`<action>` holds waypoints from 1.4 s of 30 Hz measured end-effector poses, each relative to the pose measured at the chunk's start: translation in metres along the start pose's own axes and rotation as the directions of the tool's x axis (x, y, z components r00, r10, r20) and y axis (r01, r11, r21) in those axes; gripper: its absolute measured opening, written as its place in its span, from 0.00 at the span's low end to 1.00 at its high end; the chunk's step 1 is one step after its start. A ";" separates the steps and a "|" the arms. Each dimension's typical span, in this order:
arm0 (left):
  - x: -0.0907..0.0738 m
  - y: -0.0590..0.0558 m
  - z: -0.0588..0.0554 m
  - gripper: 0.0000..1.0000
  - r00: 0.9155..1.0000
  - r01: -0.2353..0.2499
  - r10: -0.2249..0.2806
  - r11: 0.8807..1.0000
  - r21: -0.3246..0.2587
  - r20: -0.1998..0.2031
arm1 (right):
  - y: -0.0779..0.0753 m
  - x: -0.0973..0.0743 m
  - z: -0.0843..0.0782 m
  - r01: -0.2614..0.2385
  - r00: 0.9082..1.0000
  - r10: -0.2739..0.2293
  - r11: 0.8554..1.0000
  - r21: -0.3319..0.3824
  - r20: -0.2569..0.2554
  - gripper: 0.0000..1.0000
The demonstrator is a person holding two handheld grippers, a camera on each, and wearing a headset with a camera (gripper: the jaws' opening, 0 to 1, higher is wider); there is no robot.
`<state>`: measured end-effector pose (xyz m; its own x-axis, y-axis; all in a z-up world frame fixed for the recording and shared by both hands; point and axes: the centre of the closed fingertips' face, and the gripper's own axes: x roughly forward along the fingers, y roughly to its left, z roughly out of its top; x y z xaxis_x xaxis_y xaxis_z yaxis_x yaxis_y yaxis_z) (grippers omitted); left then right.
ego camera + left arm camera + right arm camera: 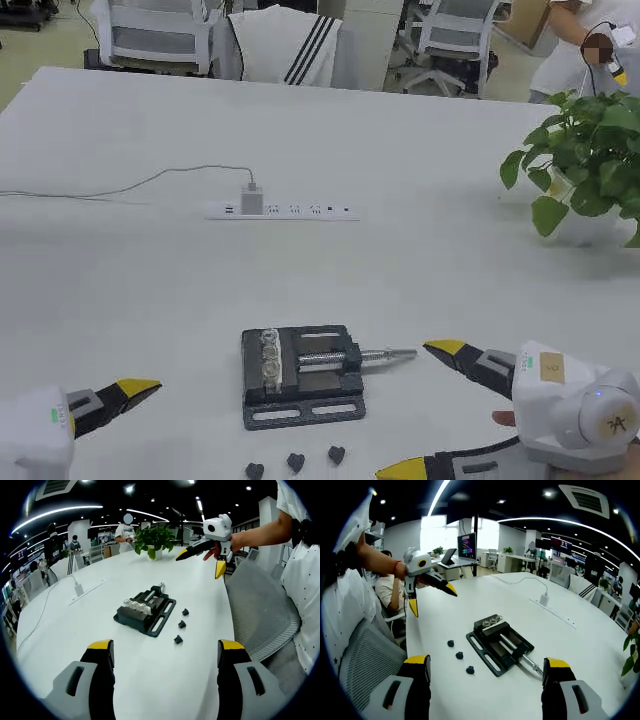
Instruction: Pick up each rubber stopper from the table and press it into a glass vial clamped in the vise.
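Right gripper (408, 408): jaws wide apart, empty, right of vise (300, 390).
Left gripper (165, 645): jaws apart, empty, left of vise.
Stoppers (296, 461): three in a row on table (150, 300), near side of vise.
Vials (270, 358): clamped in vise.

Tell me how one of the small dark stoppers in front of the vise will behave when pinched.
Each small dark rubber stopper looks tiny beside the black metal vise, so it is probably very light and easily nudged aside. Being rubber, it should likely give slightly and grip rather than slip. Its tapered outline suggests it could tip if pinched off-centre.
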<state>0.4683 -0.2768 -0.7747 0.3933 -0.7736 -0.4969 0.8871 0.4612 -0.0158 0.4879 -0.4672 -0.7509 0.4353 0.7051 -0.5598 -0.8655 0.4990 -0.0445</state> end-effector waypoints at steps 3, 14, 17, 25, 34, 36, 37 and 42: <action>0.001 -0.002 -0.002 0.83 1.000 0.017 -0.016 0.999 0.035 -0.024 | 0.000 0.000 0.001 0.001 1.000 -0.001 1.000 0.001 0.003 0.92; 0.013 -0.005 -0.005 0.71 0.989 0.108 -0.088 0.977 0.181 -0.119 | 0.002 0.001 0.001 0.002 1.000 -0.002 1.000 0.011 0.011 0.91; 0.019 -0.007 -0.005 0.67 0.983 0.141 -0.110 0.965 0.223 -0.145 | 0.002 0.000 0.001 0.004 1.000 -0.005 1.000 0.016 0.013 0.91; 0.034 -0.014 -0.009 0.57 0.958 0.245 -0.178 0.914 0.322 -0.224 | 0.002 -0.002 0.000 0.010 1.000 -0.011 1.000 0.026 0.017 0.90; 0.049 -0.018 -0.015 0.46 0.933 0.324 -0.233 0.877 0.356 -0.276 | 0.000 -0.004 0.000 0.017 1.000 -0.018 0.999 0.038 0.018 0.89; 0.053 -0.019 -0.017 0.45 0.927 0.340 -0.243 0.869 0.360 -0.287 | 0.000 -0.005 0.001 0.019 1.000 -0.020 0.999 0.043 0.024 0.90; 0.055 -0.019 -0.018 0.43 0.923 0.347 -0.248 0.866 0.360 -0.293 | -0.001 -0.005 0.001 0.020 0.999 -0.021 0.999 0.046 0.026 0.89; 0.066 -0.022 -0.024 0.34 0.904 0.395 -0.278 0.835 0.382 -0.326 | -0.003 -0.007 0.004 0.026 0.999 -0.028 0.998 0.057 0.033 0.89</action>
<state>0.4691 -0.3275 -0.8279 0.0302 -0.6855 -0.7274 0.9887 -0.0864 0.1225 0.4887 -0.4716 -0.7436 0.4674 0.7073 -0.5304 -0.8384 0.5449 -0.0122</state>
